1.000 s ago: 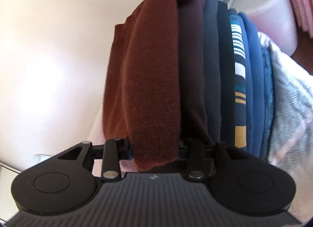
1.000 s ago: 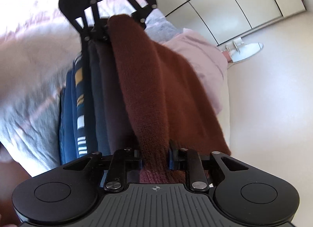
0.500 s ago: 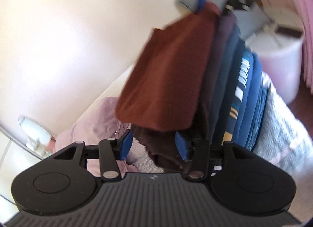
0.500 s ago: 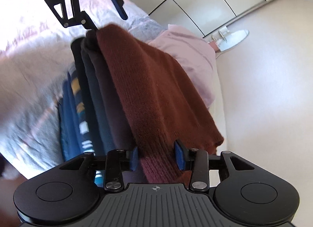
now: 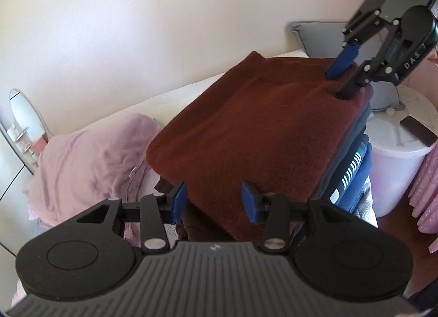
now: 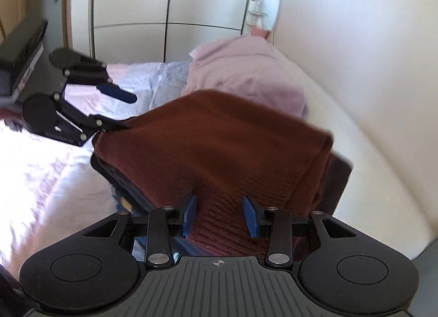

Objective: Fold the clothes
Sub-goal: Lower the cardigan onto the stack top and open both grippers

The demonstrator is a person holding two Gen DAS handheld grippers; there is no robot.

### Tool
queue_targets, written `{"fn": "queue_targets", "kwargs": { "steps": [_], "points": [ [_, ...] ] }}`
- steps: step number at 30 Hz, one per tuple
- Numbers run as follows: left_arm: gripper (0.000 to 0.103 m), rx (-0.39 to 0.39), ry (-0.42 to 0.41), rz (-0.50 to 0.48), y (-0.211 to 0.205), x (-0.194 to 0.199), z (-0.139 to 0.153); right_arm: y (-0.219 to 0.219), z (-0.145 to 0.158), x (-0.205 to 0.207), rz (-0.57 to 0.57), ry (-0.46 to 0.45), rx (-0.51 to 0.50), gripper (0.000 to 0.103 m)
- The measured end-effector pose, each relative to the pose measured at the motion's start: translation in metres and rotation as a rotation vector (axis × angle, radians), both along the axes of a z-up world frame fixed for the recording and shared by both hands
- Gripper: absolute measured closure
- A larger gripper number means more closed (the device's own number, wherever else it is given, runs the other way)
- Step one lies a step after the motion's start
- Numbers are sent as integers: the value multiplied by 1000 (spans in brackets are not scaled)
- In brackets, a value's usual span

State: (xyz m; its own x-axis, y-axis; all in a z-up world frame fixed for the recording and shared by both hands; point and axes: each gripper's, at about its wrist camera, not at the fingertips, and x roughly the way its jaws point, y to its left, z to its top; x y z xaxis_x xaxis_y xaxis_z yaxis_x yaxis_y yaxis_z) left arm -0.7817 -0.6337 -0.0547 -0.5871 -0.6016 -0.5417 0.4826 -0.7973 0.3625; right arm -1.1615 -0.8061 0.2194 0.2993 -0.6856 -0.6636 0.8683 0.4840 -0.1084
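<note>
I've got the rust-brown sweater (image 5: 254, 131) lying folded on top of the stack of folded clothes (image 5: 353, 158) on the bed (image 6: 49, 174), and it sits directly ahead of both tools, one at each end. My left tool (image 5: 214, 202) is at the near end in its own view, blue pads apart with the sweater's edge between them; I see gaps on both sides of the cloth, so nothing is pinched, though the jaws are drawing in right now. My right tool (image 6: 219, 215) mirrors it at the opposite end: pads spread about halfway, the knit running between them, not squeezed as far as I can tell. Each camera picks up the other tool across the garment, so the sweater's long axis runs straight from one tool to the other. Neither hand is nearer; they bracket it evenly. The loose pink garment (image 5: 90, 158) lies heaped beyond the stack, toward the wall, and I judge that to be the next piece, closer to the left side of the left view.
</note>
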Motion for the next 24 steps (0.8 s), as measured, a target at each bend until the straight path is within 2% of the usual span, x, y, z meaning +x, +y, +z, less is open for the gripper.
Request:
{"fn": "queue_targets", "kwargs": {
  "steps": [3, 10, 13, 14, 16, 17, 20, 24],
  "points": [
    [62, 10, 12, 26, -8, 29, 5, 2, 2, -3, -12, -32, -3, 61],
    [62, 0, -8, 59, -14, 6, 15, 7, -16, -12, -64, -100, 4, 57],
    [57, -6, 13, 86, -11, 16, 18, 9, -14, -13, -68, -120, -19, 56],
    [56, -8, 20, 96, -11, 17, 20, 9, -13, -13, -71, -130, -33, 53],
    [51, -5, 38, 116, -11, 20, 22, 10, -12, -14, -76, -143, -52, 31],
    [51, -3, 45, 127, -11, 21, 23, 11, -11, -14, -79, -147, -58, 15],
    [47, 4, 64, 153, -9, 24, 26, 13, -12, -16, -104, -174, -66, 12],
    [34, -2, 86, 202, -1, 29, 29, 21, -10, -20, -167, -234, -95, 12]
  ]
}}
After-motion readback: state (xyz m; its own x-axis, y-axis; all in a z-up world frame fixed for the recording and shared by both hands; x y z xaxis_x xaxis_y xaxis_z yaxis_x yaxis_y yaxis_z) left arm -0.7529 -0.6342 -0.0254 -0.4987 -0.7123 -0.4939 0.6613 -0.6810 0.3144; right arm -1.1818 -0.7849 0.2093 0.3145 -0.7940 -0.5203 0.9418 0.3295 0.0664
